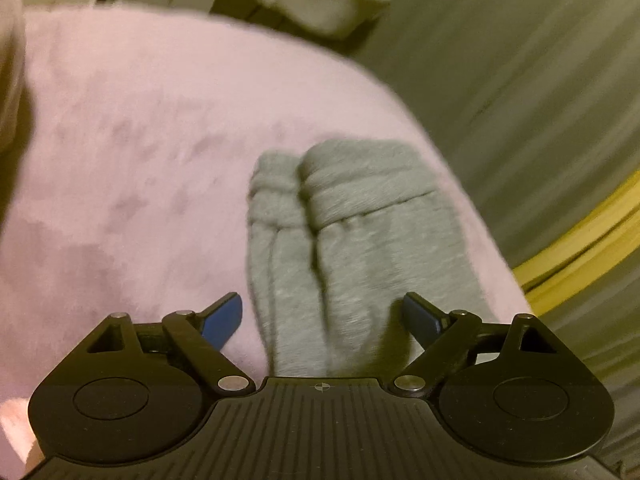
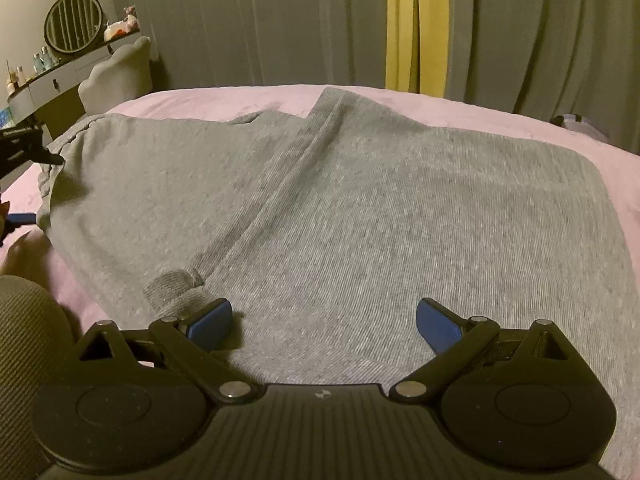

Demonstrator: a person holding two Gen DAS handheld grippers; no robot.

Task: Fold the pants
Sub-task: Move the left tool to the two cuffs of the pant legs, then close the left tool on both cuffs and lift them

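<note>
Grey knit pants [image 2: 360, 216] lie spread flat on a pink bed cover [image 2: 248, 98], with a long seam fold running up the middle. My right gripper [image 2: 324, 322] hovers low over the near part of the pants, open, with only flat cloth between its blue pads [image 2: 212, 322]. A small ribbed grey tab [image 2: 172, 284] sits by its left finger. In the left wrist view the two leg cuffs [image 1: 340, 184] lie side by side on the pink cover [image 1: 120, 140]. My left gripper [image 1: 322, 316] stands open astride the legs, its pads [image 1: 222, 316] clear of the cloth. It shows again at the cuff end [image 2: 40, 188].
Grey curtains [image 2: 240, 20] with a yellow strip [image 2: 416, 24] hang behind the bed. A dressing table with a round mirror [image 2: 74, 22] and a pale chair [image 2: 116, 76] stand back left. Olive ribbed fabric on a person [image 2: 24, 320] is at the near left. The bed edge [image 1: 460, 184] drops off right of the cuffs.
</note>
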